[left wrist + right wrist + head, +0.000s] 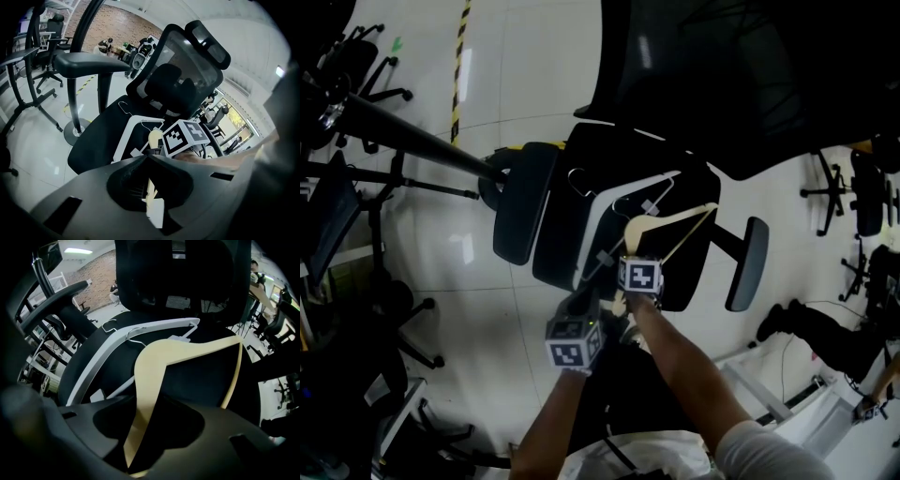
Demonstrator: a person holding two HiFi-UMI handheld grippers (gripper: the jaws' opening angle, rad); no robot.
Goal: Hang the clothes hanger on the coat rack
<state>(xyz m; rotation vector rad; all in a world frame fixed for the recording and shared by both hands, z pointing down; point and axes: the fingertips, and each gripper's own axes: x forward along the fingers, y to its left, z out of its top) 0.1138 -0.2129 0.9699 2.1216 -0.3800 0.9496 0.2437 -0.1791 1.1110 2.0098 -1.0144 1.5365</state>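
Observation:
A pale wooden hanger and a white hanger with a wire hook lie on the black seat of an office chair. My right gripper points steeply down over the wooden hanger's near arm. In the right gripper view that arm runs between the jaws of the right gripper, with dark gaps on both sides, and the white hanger lies to its left. My left gripper hangs just left of it at the seat's front edge; its jaw tips look closed together.
A black pole on a round base stands left of the chair. The chair's armrests flank the seat and its tall backrest rises behind. More office chairs and cables stand around on the white floor.

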